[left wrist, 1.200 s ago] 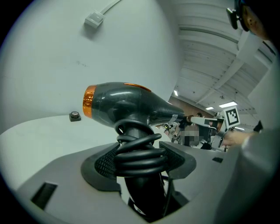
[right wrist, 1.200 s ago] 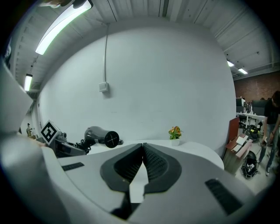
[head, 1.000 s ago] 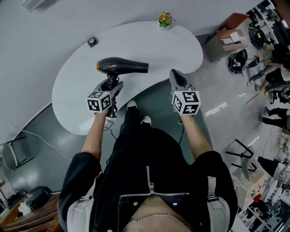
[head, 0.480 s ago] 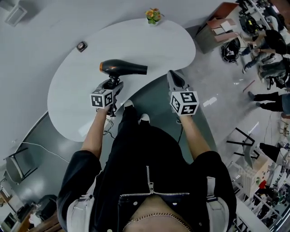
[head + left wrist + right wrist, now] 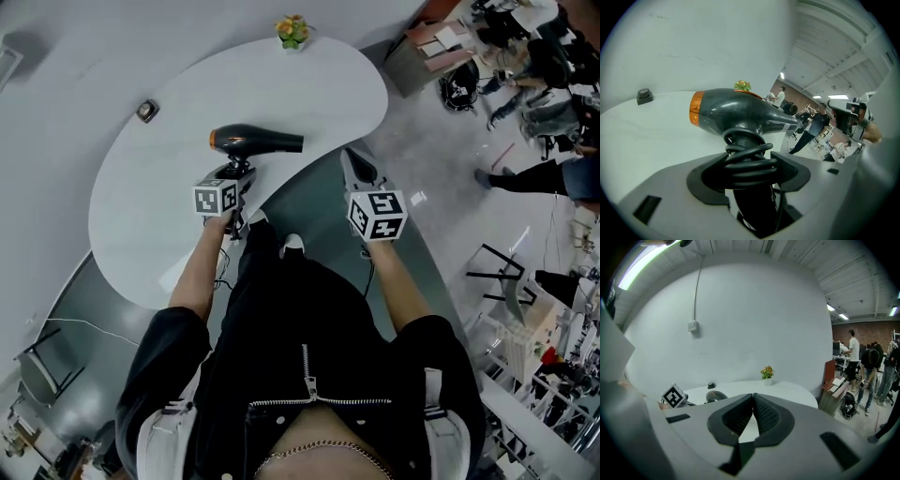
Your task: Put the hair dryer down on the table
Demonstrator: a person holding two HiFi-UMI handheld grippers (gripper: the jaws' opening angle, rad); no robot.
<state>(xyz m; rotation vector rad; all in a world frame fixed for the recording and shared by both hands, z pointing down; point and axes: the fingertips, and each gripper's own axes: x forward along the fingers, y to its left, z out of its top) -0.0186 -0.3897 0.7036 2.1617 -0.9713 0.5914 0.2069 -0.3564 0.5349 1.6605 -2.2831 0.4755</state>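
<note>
A dark grey hair dryer (image 5: 258,142) with an orange rear ring is held above the near edge of the white table (image 5: 169,202), barrel pointing right. My left gripper (image 5: 234,173) is shut on its handle, where the black cord is wound in loops (image 5: 747,161). In the left gripper view the dryer body (image 5: 736,112) fills the centre. My right gripper (image 5: 354,167) is shut with nothing in it, off the table's right edge; its pads (image 5: 761,416) meet at the tips. The dryer (image 5: 715,397) shows small at the left of that view.
A small potted plant (image 5: 292,30) stands at the table's far edge, and a small dark round object (image 5: 146,111) lies at its far left. Boxes (image 5: 427,47) and people (image 5: 553,94) are at the right, beyond the table. My feet (image 5: 292,244) are on the grey floor.
The head view has shifted, so the table and both grippers sit slightly higher and further left. The left gripper still holds the dryer over the table edge; the right stays shut.
</note>
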